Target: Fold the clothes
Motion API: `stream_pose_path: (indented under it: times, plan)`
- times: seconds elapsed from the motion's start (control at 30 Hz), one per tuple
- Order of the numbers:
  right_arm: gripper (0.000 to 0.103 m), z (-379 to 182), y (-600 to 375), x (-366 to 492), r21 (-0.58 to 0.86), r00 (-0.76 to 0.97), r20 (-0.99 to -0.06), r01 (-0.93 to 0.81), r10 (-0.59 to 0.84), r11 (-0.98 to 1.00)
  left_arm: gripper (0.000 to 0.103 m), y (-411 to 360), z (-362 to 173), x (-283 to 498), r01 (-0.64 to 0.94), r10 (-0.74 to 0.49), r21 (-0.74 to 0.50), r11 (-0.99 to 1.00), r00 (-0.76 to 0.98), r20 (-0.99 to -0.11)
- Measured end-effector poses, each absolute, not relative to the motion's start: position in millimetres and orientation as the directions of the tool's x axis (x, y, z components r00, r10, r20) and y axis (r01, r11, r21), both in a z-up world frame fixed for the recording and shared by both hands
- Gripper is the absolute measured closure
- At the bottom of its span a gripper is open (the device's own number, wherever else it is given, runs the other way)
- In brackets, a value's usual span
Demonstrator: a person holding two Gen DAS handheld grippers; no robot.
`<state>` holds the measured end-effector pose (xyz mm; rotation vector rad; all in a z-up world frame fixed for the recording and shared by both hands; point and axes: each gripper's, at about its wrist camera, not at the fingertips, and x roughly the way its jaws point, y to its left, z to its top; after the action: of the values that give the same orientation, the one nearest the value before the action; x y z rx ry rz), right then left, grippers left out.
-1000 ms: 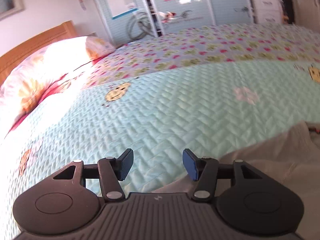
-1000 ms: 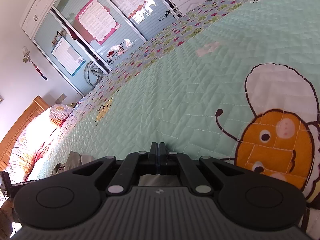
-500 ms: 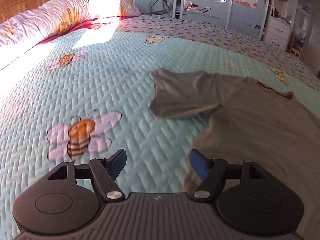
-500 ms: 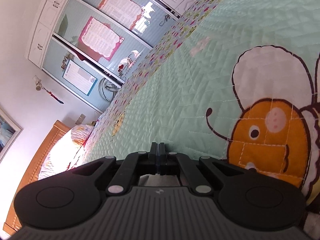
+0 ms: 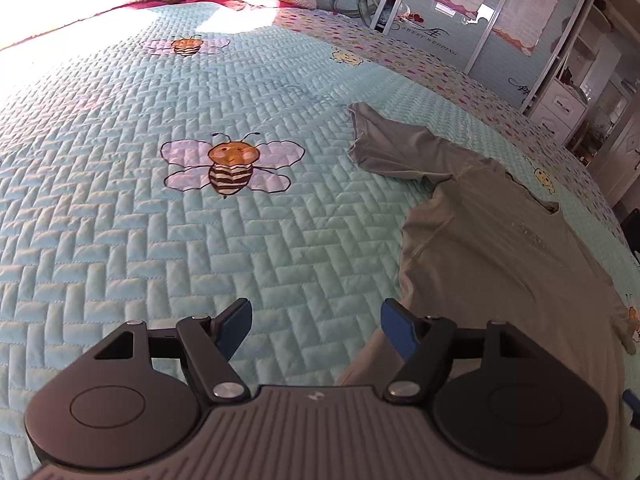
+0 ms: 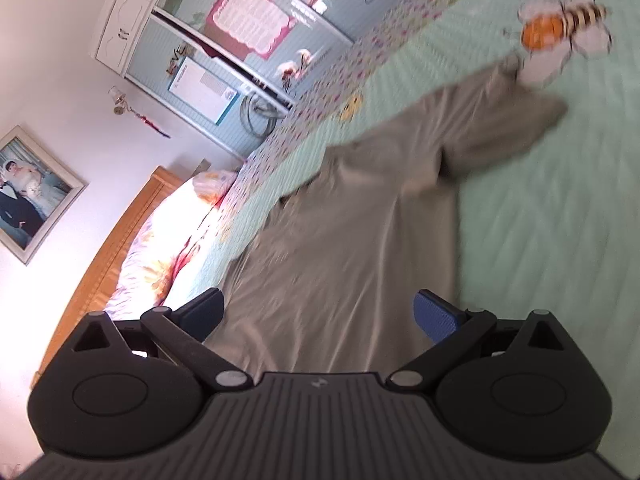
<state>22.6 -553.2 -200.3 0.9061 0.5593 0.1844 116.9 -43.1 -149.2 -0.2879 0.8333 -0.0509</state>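
Lying flat on the bed (image 5: 120, 200), the shirt (image 5: 500, 248) runs forward-right of the left hand-held gripper (image 5: 316, 326) (wide, empty); the right hand-held gripper (image 6: 318, 312), just sprung wide, hovers directly above it.

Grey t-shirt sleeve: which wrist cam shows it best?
Left wrist: the sleeve is sharp, lying spread on the quilt. Right wrist shows the t-shirt's other sleeve, motion-blurred.

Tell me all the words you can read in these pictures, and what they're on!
"SWEET WEDDING": on the wardrobe door.
"LOVE": letters on the wardrobe shelf.
Pink-framed posters: too small to read.
Pale print on the grey T-shirt: too faint to read.
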Motion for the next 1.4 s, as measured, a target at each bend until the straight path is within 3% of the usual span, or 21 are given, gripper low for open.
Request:
stream_pose_path:
  times: [0.13,0.27,0.43,0.5,0.63,0.83,0.93,1.0,1.03,1.07,1.23,1.4]
  plan:
    - [0.003,-189,-490,-17,0.73,0.76,-0.47,0.048,0.449,0.682,0.028,-22,-148,97,-0.103,-0.152,-0.285,0.953,0.651,-0.744]
    - [0.003,-121,-439,-55,0.52,0.774,-0.489,-0.111,0.402,0.847,0.028,1,-150,79,-0.147,-0.15,-0.295,0.944,0.608,-0.78]
    - [0.0,-42,-401,-123,0.215,0.964,-0.225,-0.092,0.141,0.972,0.027,22,-147,48,-0.128,-0.159,-0.29,0.948,0.602,-0.782]
    - [0.0,-44,-398,-121,0.229,0.947,-0.286,-0.079,0.145,0.97,0.027,27,-152,37,-0.123,-0.173,-0.293,0.948,0.576,-0.799]
    - [0.001,-77,-379,-115,0.267,0.842,-0.493,-0.094,0.22,0.959,0.027,27,-157,8,-0.026,-0.232,-0.292,0.956,0.543,-0.807]
    - [0.003,-125,-311,-165,0.207,0.688,-0.631,-0.296,0.359,0.932,0.027,8,-165,-31,0.121,-0.324,-0.305,0.945,0.482,-0.814]
    - [0.009,-142,-275,-196,0.184,0.612,-0.685,-0.38,0.396,0.906,0.027,-10,-166,-40,0.209,-0.359,-0.294,0.933,0.45,-0.818]
    - [0.027,-153,-260,-205,0.168,0.564,-0.72,-0.425,0.405,0.89,0.027,-25,-168,-44,0.271,-0.379,-0.286,0.919,0.413,-0.828]
    - [0.047,-157,-258,-206,0.175,0.544,-0.732,-0.433,0.411,0.884,0.027,-32,-171,-46,0.298,-0.395,-0.292,0.909,0.389,-0.832]
    - [0.056,-160,-258,-206,0.177,0.533,-0.741,-0.431,0.408,0.885,0.026,-39,-173,-48,0.324,-0.41,-0.299,0.897,0.365,-0.836]
    - [0.062,-169,-262,-196,0.173,0.525,-0.762,-0.399,0.379,0.9,0.022,-65,-179,-53,0.4,-0.477,-0.348,0.848,0.287,-0.831]
    - [0.061,-175,-265,-192,0.178,0.521,-0.77,-0.378,0.368,0.909,0.022,-71,-183,-53,0.386,-0.622,-0.526,0.758,0.184,-0.761]
